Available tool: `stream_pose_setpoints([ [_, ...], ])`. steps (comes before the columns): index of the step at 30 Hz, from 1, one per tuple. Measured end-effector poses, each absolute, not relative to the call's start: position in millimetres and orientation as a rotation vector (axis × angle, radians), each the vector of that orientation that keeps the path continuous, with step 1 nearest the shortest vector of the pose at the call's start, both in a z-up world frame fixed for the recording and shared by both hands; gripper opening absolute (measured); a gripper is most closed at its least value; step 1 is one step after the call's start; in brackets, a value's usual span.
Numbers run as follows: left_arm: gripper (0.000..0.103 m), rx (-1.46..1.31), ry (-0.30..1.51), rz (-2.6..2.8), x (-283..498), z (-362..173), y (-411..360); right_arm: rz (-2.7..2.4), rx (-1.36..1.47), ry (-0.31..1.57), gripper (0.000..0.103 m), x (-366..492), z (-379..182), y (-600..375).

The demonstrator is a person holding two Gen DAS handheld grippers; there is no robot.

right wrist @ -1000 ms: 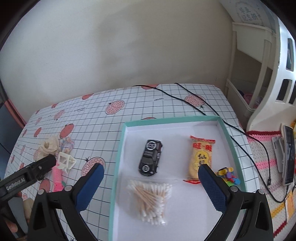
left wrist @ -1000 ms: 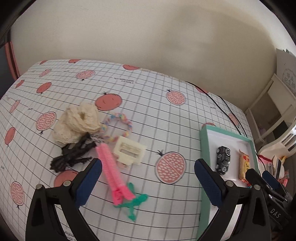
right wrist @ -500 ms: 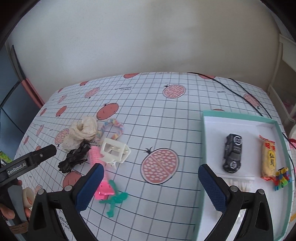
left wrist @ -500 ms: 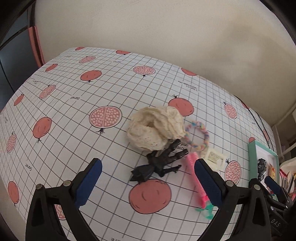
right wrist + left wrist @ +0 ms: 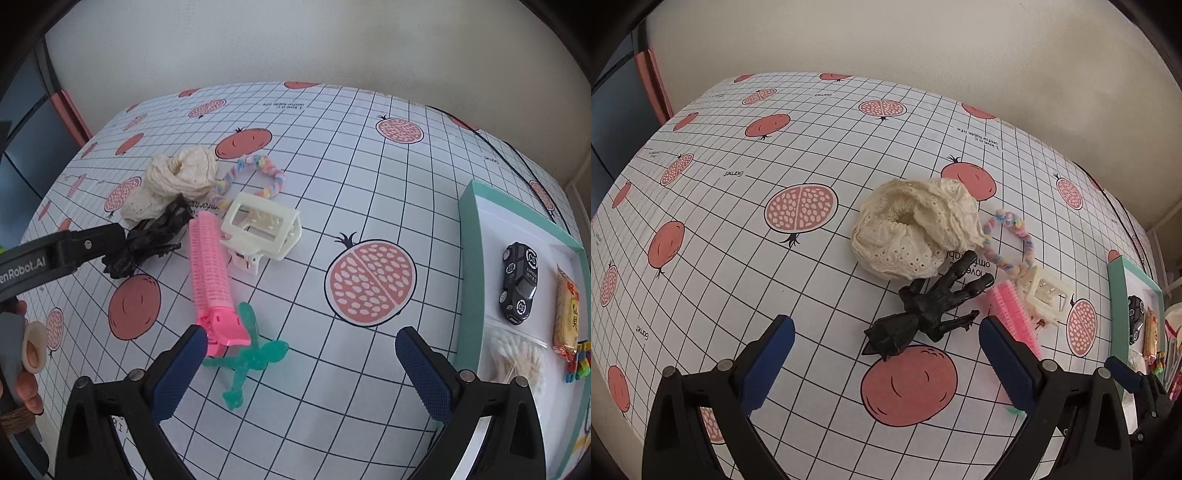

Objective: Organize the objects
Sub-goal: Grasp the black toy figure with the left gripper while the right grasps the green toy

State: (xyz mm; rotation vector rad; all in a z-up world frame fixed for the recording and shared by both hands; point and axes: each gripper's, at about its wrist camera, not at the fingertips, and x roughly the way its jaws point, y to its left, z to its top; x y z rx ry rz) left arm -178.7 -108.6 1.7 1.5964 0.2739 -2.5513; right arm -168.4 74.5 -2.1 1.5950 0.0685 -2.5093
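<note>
A pile of hair items lies on the pomegranate tablecloth: a cream scrunchie [image 5: 916, 225], a black claw clip [image 5: 923, 314], a pastel braided hair tie [image 5: 1008, 240], a cream square clip [image 5: 260, 229], a pink roller clip [image 5: 212, 273] and a teal figure [image 5: 251, 356]. My left gripper [image 5: 886, 363] is open, just short of the black clip. My right gripper [image 5: 301, 369] is open too, hovering by the teal figure. A teal-rimmed tray [image 5: 469, 280] on the right holds a black toy car [image 5: 519, 282], a snack packet [image 5: 567, 314] and cotton swabs [image 5: 517, 354].
A cream wall runs behind the table. A black cable [image 5: 498, 142] crosses the far right corner. A hand [image 5: 22, 354] holds the left gripper at the left edge of the right wrist view. A dark panel with a pink edge [image 5: 653, 88] borders the table's left side.
Both grippers swung left, away from the tray and toward the hair items. The left one closed in on the black clip; the right one came down near the teal figure. Both stayed open.
</note>
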Motion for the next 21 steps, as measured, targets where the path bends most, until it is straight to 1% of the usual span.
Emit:
stream_pose_setpoints([
  [10, 0.100, 1.612, 0.270, -2.540, -179.3, -1.2, -104.7, -2.490, 1.623, 0.166, 0.103, -165.1, -14.5, 58.5],
  [18, 0.100, 1.620, 0.239, -2.533, -180.1, -2.9, -100.4, -2.487, 1.628, 0.200, 0.102, -165.7, -15.2, 52.5],
  [21, 0.100, 1.618, 0.236, -2.533, -180.2, -3.0, -99.6, -2.461, 1.644, 0.174, 0.102, -165.8, -14.6, 57.6],
])
